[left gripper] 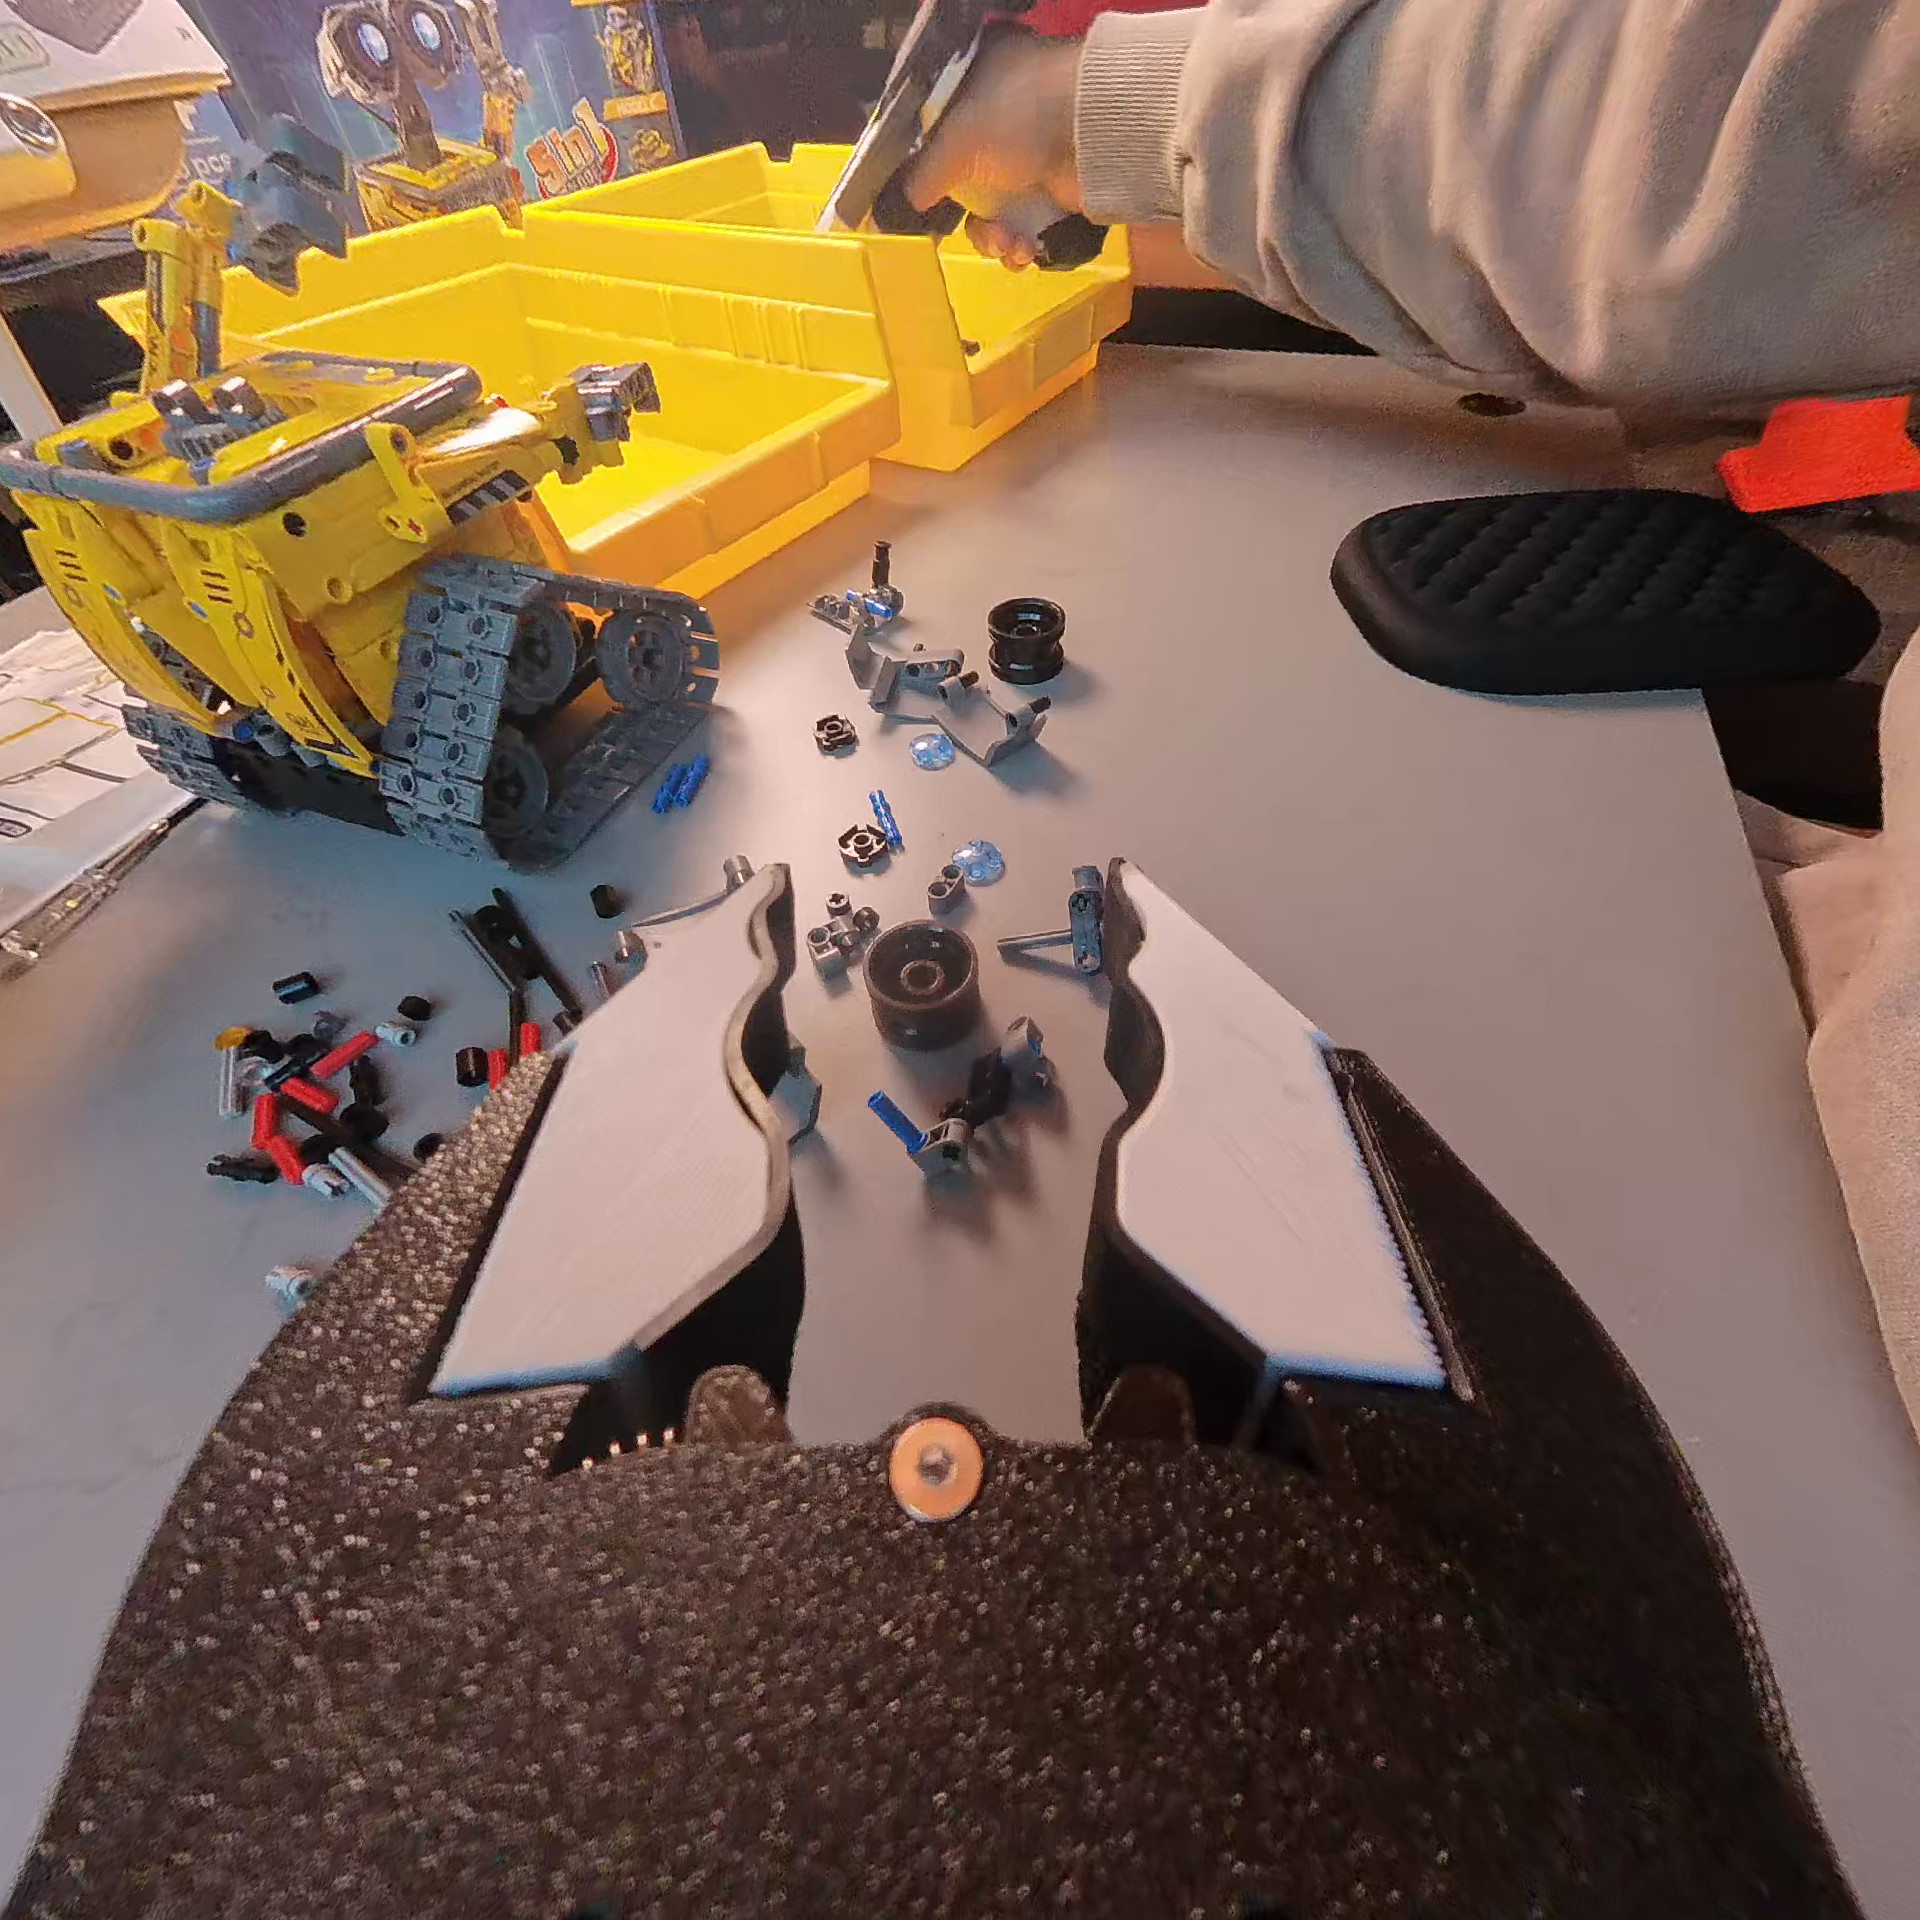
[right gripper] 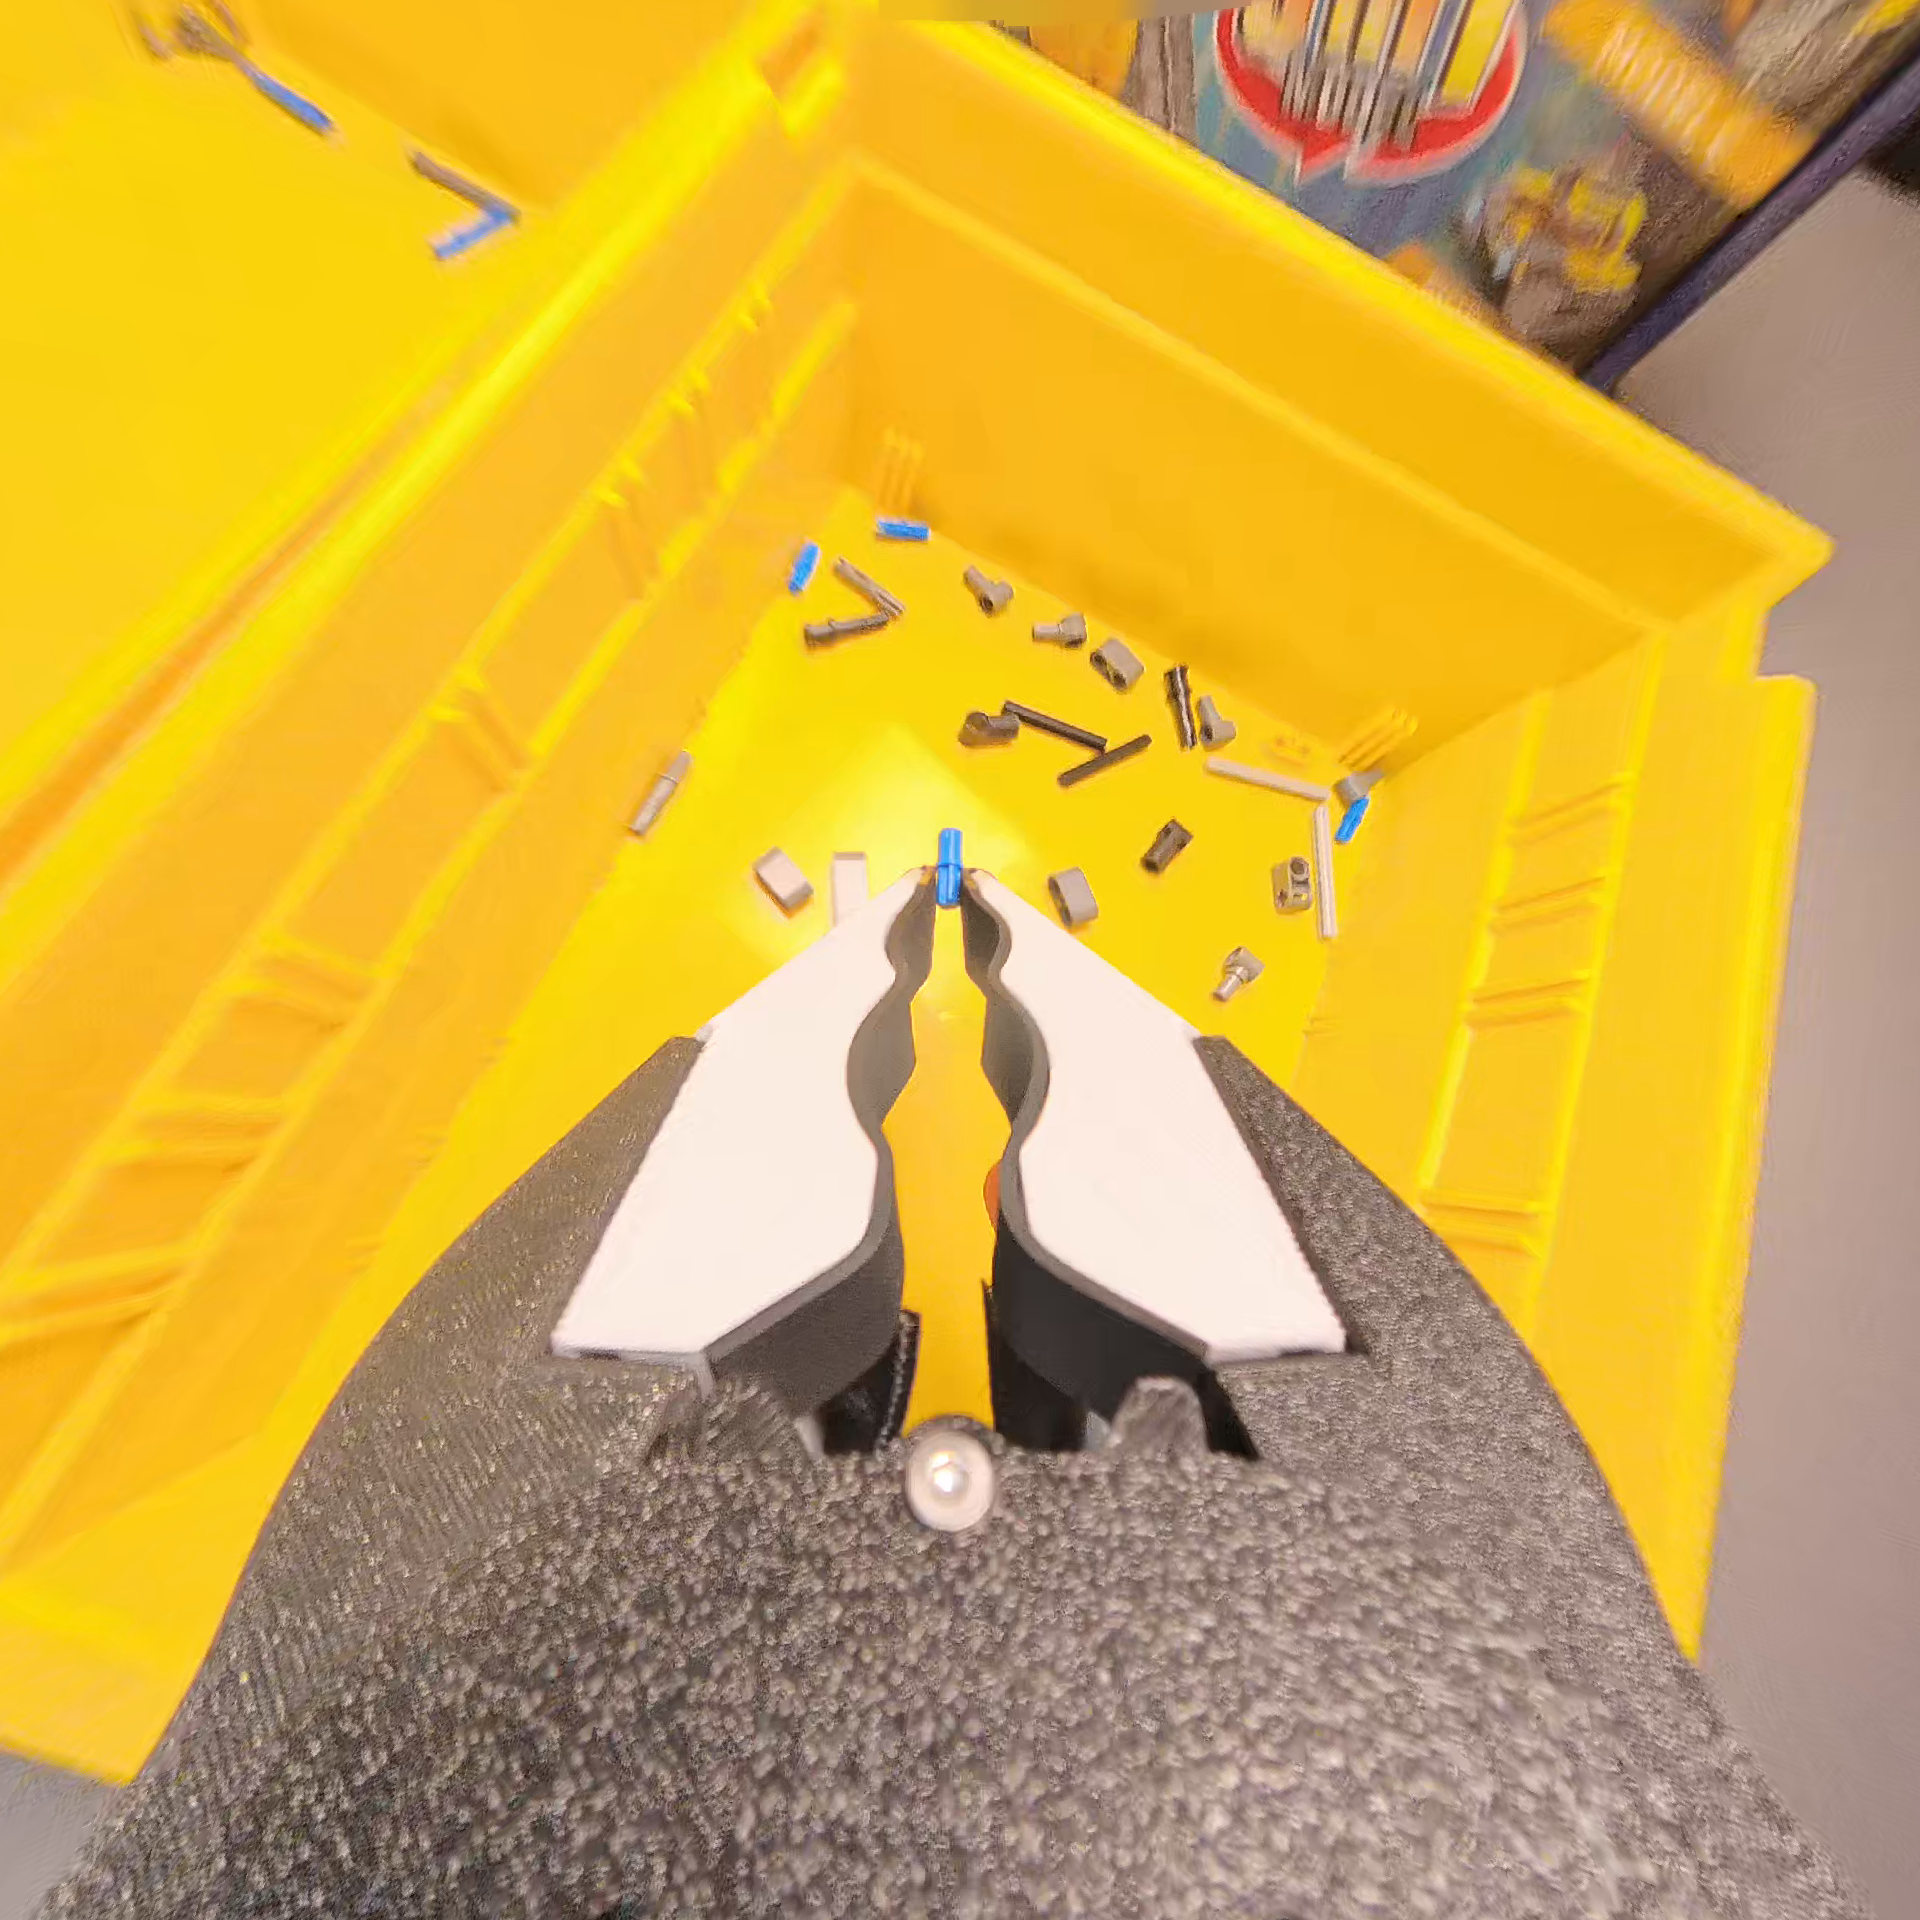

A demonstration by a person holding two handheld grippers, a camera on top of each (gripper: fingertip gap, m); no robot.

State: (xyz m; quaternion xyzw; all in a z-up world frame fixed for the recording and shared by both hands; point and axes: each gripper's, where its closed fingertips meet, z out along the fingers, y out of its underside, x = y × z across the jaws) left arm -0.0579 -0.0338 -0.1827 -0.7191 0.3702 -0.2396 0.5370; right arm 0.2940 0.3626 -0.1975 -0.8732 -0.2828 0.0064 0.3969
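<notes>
My left gripper [left gripper: 940,883] is open wide, low over the grey table [left gripper: 1351,987]. A black wheel hub [left gripper: 921,982] lies between its fingers, touched by neither pad. Small grey connectors [left gripper: 840,935] and a grey axle piece [left gripper: 1081,920] lie beside the fingertips. My right gripper [right gripper: 945,881] is shut on a small blue pin [right gripper: 947,862], held at the fingertips above the floor of a yellow bin [right gripper: 1195,436]. Several grey, black and blue small parts [right gripper: 1081,727] lie in that bin. The right gripper also shows in the left wrist view [left gripper: 883,156], over the bins.
A yellow tracked toy robot [left gripper: 312,603] stands at the left. Yellow bins [left gripper: 727,343] sit behind it. Red and black pins [left gripper: 301,1091] lie at the left, another black wheel [left gripper: 1023,639] farther off. A black padded armrest [left gripper: 1600,592] and a person's sleeve [left gripper: 1507,177] are at the right. One gripper's finger ends stand about 55 centimeters off the other's.
</notes>
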